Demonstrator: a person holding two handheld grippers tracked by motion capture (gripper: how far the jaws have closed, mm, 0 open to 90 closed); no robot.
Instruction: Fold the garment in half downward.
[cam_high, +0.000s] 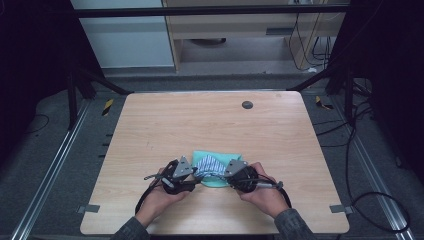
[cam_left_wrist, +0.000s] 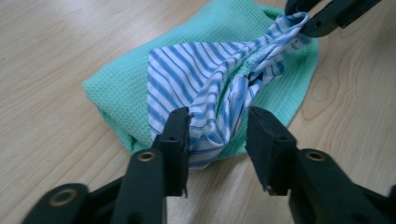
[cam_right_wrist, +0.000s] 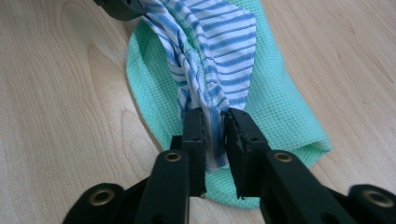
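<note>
My left gripper has its fingers parted around the limp striped cloth; my right gripper pinches its other end. It's light and floppy; I'd grip the bunched ends.

**Two cloths stacked near my edge of the surface**

The folded towel lies on the surface, close to my side and about midway across. The striped cloth lies bunched on top of it. My left hand-held gripper sits at that cloth's left end, my right hand-held gripper at its right end, both low over the towel's near edge. Behind the towel, toward the far edge, a small round disc sits in the surface.
</note>
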